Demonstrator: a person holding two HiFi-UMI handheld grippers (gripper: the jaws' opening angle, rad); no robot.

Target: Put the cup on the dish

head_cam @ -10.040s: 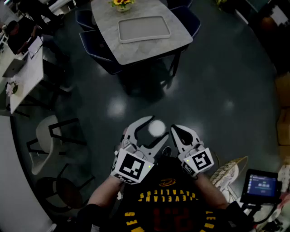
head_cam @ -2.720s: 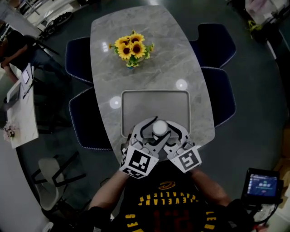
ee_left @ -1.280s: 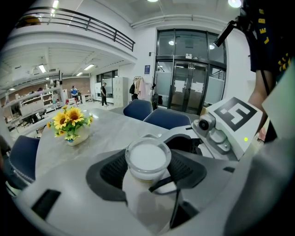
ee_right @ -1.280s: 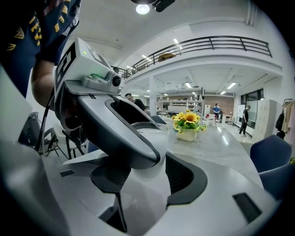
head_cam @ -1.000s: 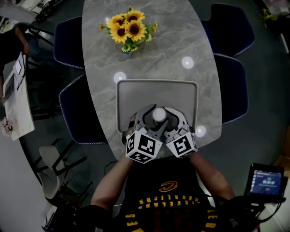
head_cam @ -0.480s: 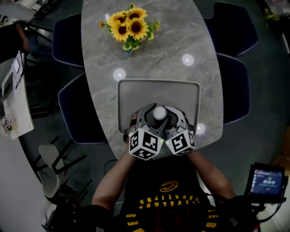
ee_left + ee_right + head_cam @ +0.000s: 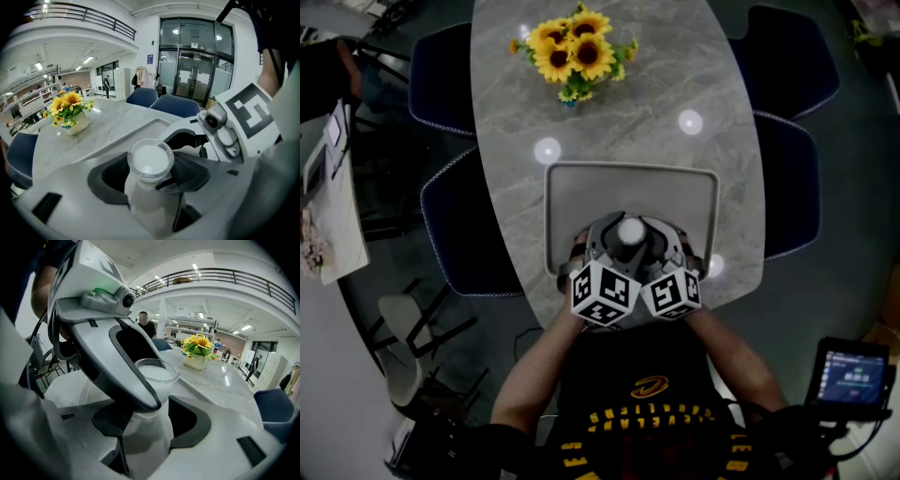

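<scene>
A white, milky cup point(image 7: 630, 228) hangs over the near part of the grey rectangular tray-like dish point(image 7: 628, 183) on the marble table. My left gripper point(image 7: 617, 234) is shut on it: in the left gripper view the cup point(image 7: 150, 159) sits between the dark pads point(image 7: 117, 171). My right gripper point(image 7: 645, 236) comes in from the other side, and in its own view the cup point(image 7: 157, 373) fills the gap between its pads point(image 7: 190, 423), so it looks shut on the cup too. The two grippers cross, and a left finger point(image 7: 126, 362) hides part of the cup. Whether the cup touches the dish is hidden.
A vase of sunflowers point(image 7: 572, 52) stands at the far end of the table point(image 7: 609, 112). Dark blue chairs point(image 7: 455, 225) point(image 7: 787, 187) flank the table. A person point(image 7: 143, 322) stands far off. A screen point(image 7: 851, 380) lies at lower right.
Ten seconds ago I stood away from the table with the cup in the left gripper. Now both grippers hold it over the dish; in the last second they barely moved.
</scene>
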